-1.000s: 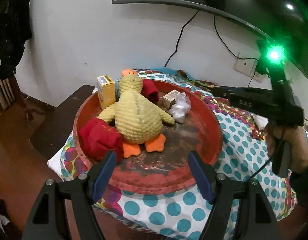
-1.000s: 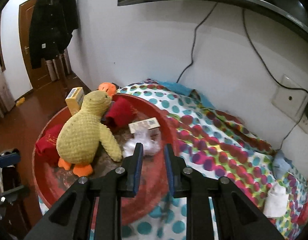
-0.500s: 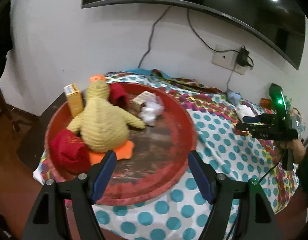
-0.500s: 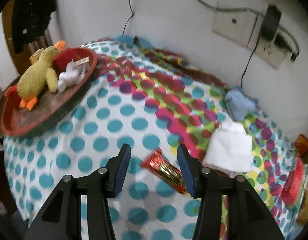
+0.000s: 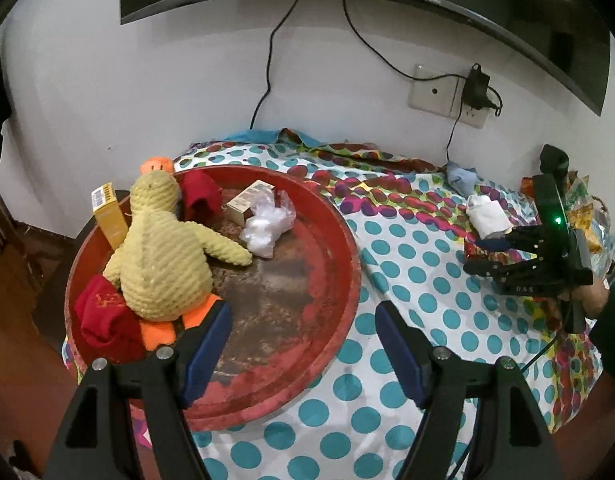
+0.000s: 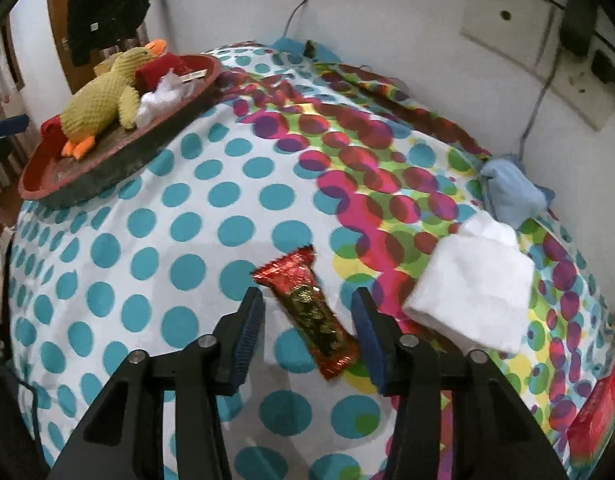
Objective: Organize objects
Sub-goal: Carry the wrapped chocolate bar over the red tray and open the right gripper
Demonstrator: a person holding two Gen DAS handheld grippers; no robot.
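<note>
Now closing right gripper (image 6: 307,320) around red snack wrapper (image 6: 307,312) lying on dotted cloth (image 6: 187,220), pads not yet pressing (probably for carrying to red tray (image 5: 339,280)). Left gripper (image 5: 303,344) wide apart, empty, above tray.

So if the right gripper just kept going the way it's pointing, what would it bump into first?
Most likely the red-and-gold snack wrapper, lying on the dotted cloth between the closing jaws of the right gripper, pads not yet touching it.

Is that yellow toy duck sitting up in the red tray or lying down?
Lying down. The yellow toy duck lies flat in the red tray, orange feet toward the near rim, head toward the wall.
</note>
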